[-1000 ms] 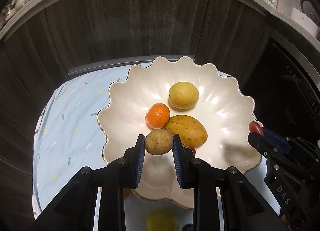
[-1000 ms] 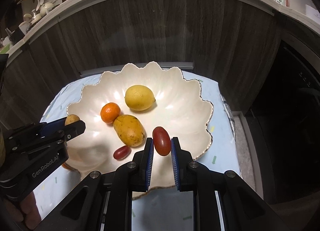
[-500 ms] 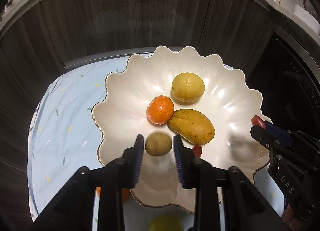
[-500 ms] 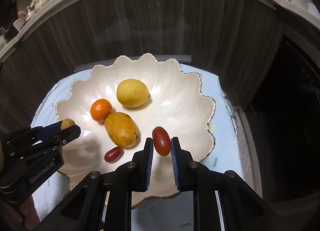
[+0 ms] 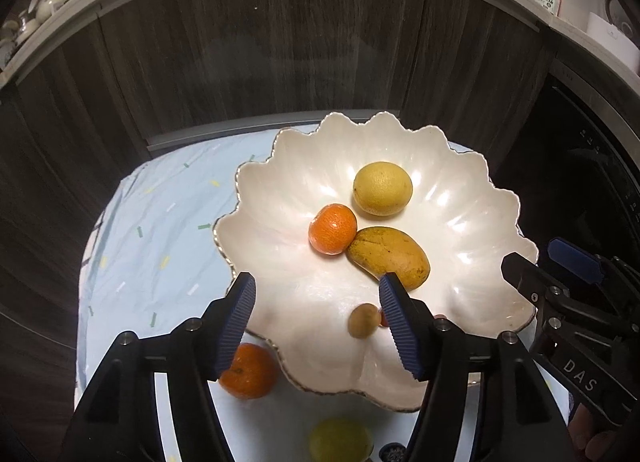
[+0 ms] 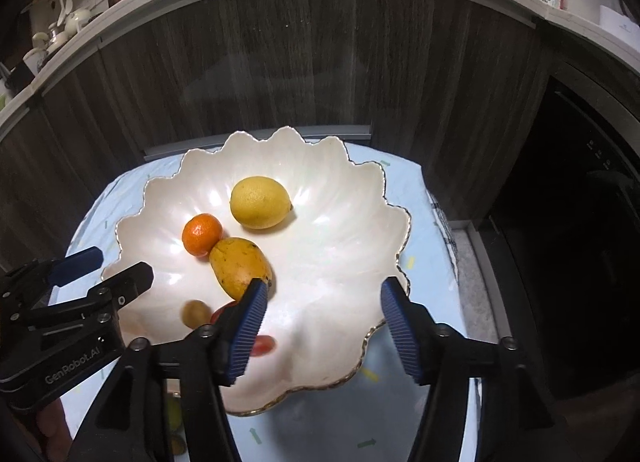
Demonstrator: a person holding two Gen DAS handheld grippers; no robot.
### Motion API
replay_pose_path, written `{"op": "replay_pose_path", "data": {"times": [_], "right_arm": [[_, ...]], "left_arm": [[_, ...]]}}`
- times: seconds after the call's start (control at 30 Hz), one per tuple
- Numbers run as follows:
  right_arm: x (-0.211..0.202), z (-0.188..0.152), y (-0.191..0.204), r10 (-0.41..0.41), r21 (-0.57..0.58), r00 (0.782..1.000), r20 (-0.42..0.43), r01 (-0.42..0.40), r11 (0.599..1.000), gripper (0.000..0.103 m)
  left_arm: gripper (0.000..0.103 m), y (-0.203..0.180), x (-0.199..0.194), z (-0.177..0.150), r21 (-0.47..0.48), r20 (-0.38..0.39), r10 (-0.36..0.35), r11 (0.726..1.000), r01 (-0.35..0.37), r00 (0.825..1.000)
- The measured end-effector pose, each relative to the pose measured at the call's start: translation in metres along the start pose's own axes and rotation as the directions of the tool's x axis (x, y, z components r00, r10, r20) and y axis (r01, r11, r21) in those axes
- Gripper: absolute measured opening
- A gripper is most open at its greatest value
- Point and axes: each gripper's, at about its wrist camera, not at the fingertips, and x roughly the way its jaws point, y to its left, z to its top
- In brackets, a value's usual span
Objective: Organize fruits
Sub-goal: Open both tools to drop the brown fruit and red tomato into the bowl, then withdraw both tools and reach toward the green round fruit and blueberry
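The small brown fruit (image 5: 363, 320) lies blurred in the scalloped bowl (image 5: 460, 190), just inside the left tool's (image 5: 318, 304) right finger, untouched. The red fruit (image 6: 264, 345) lies beside the right tool's (image 6: 320, 310) left finger. Both tools' jaws have just been opening, released.

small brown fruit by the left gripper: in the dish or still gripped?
In the dish. The small brown fruit lies free between the left gripper's open jaws, which have just been opening.

White bowl (image 5: 460, 190); yellow lemon (image 5: 382, 188); orange tangerine (image 5: 333, 228).
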Motion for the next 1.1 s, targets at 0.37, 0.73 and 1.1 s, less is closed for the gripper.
{"op": "replay_pose_path", "data": {"times": [0.37,0.73,1.1], "right_arm": [[-0.021,-0.003,0.006,-0.001,-0.008,1.0,0.024,0.002,1.0,0.063],[-0.039,-0.008,0.013,0.005,-0.025,0.999,0.044,-0.004,1.0,0.063],[-0.049,-0.018,0.019,0.016,-0.046,0.999,0.049,-0.014,0.999,0.063]], "left_arm": [[0.065,0.004,-0.026,-0.006,-0.006,0.021,0.015,1.0,-0.015,1.0],[0.065,0.009,-0.053,-0.018,-0.016,0.042,0.042,0.999,-0.041,0.998],[0.065,0.01,-0.066,-0.034,-0.017,0.037,0.054,0.998,-0.053,0.998]]}}
